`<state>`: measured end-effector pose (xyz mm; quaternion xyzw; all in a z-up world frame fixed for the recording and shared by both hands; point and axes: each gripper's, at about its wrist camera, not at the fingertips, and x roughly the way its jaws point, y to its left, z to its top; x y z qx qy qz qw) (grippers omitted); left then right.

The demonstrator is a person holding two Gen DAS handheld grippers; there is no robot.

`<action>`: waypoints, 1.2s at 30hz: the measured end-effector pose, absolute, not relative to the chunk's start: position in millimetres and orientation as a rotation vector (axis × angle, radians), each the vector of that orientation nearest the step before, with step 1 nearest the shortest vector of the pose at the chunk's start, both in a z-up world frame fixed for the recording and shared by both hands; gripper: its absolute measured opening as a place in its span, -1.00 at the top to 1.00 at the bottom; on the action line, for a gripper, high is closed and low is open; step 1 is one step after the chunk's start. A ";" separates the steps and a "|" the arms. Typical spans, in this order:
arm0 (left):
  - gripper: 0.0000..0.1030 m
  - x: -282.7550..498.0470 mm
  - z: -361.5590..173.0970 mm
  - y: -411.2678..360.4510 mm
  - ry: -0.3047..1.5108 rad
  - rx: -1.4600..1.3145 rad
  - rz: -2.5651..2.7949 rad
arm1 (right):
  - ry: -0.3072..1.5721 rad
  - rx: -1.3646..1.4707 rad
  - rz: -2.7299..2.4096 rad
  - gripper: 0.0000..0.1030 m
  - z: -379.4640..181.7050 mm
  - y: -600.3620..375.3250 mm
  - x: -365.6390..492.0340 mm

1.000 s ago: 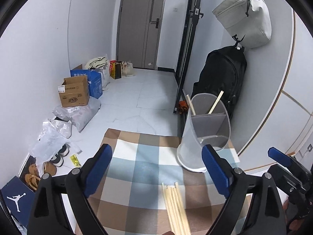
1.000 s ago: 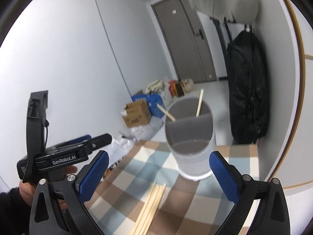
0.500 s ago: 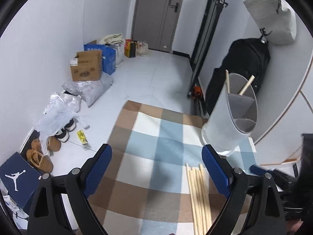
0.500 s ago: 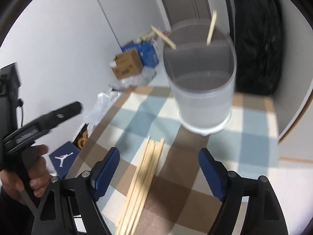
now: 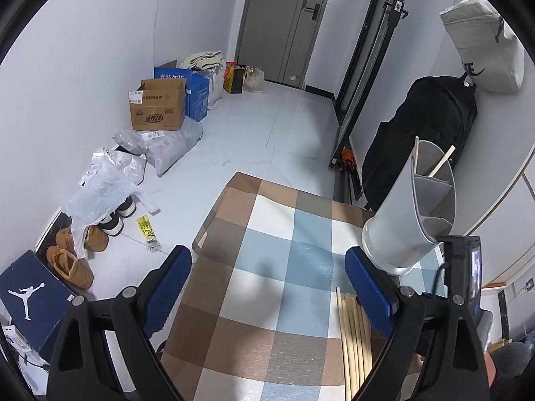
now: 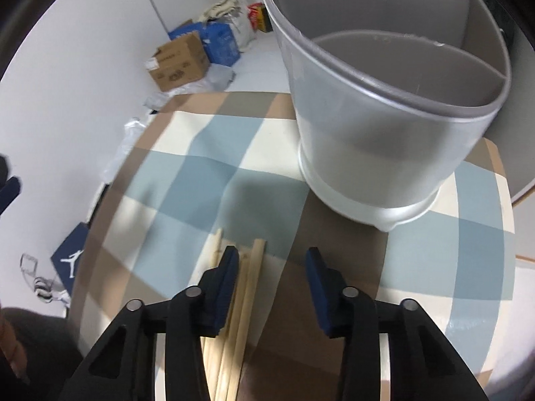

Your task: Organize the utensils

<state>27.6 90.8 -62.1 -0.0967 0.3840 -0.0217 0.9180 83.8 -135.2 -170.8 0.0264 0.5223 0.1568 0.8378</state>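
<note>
Several wooden chopsticks (image 6: 249,287) lie side by side on a checked cloth (image 6: 187,173); in the left wrist view the bundle (image 5: 354,344) lies at lower right. A grey divided utensil holder (image 6: 384,110) stands just beyond them and holds two chopsticks (image 5: 441,163) in its back compartment. My right gripper (image 6: 272,265) is open, low over the bundle's far ends, its left finger over the sticks. My left gripper (image 5: 267,284) is open and empty, raised above the cloth, left of the bundle.
The cloth's far edge (image 5: 267,180) drops to a white floor. Cardboard boxes (image 5: 157,103), plastic bags (image 5: 107,180) and shoes (image 5: 73,260) line the left wall. A black backpack (image 5: 421,133) hangs on the right wall behind the holder.
My right gripper has dropped and moved forward to the chopsticks, its jaws narrowing. My left gripper has shifted left, so the holder and bundle now sit further right.
</note>
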 end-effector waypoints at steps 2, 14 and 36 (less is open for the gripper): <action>-0.75 28.3 -63.2 91.9 0.798 -0.196 -0.046 | 1.094 0.018 0.323 0.25 -170.1 -131.2 83.2; -0.75 31.6 -65.5 95.3 0.820 -0.200 -0.051 | 1.076 -0.041 0.246 0.85 -167.0 -131.6 80.5; -0.73 43.9 -118.4 44.7 1.098 -0.154 -0.233 | 0.751 0.198 0.263 0.89 -78.2 -197.9 23.9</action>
